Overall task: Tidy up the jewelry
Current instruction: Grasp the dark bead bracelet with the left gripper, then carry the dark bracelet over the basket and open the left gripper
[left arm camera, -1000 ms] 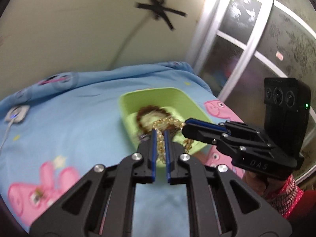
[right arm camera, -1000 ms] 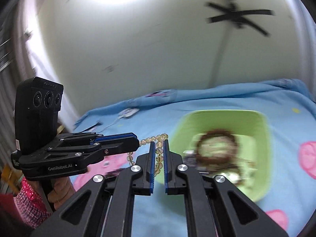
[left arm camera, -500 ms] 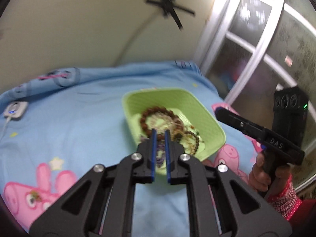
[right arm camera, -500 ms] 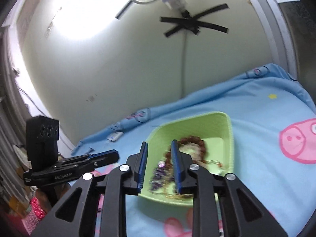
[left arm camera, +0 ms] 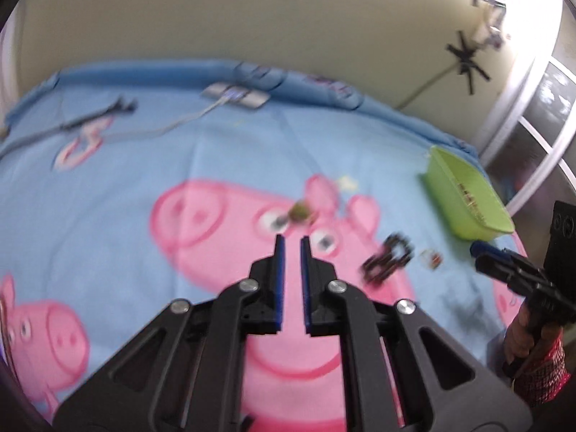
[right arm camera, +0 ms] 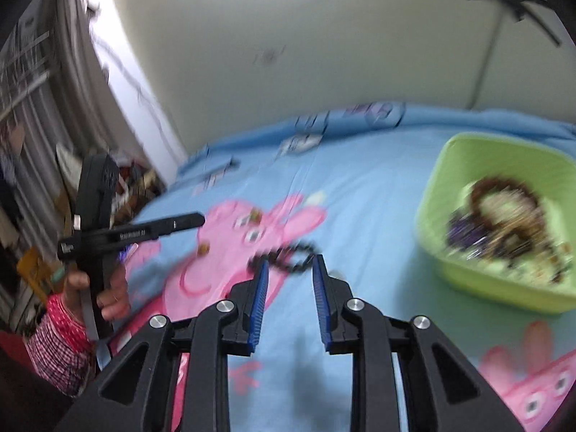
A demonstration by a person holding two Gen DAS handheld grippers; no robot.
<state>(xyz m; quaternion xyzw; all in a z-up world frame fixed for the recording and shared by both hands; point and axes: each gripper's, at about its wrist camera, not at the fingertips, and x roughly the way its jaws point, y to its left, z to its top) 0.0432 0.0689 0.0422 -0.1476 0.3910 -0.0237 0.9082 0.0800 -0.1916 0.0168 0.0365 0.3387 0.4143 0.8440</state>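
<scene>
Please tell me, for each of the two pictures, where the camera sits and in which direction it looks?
Left wrist: sits on the left hand-held gripper, looks forward and down at the blue sheet; the right hand-held gripper and its hand show at the right edge.
Right wrist: sits on the right hand-held gripper, looks down at the sheet; the left hand-held gripper, hand and red checked sleeve show at the left.
Shared: green bin, black bead bracelet.

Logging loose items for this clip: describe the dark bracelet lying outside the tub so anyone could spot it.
Start at the big pink pig printed on the blue bedsheet. The black bead bracelet lies on the pig's face, left of the green tub. Unlike the tiny single pieces nearby, it is a dark loop of beads.
</scene>
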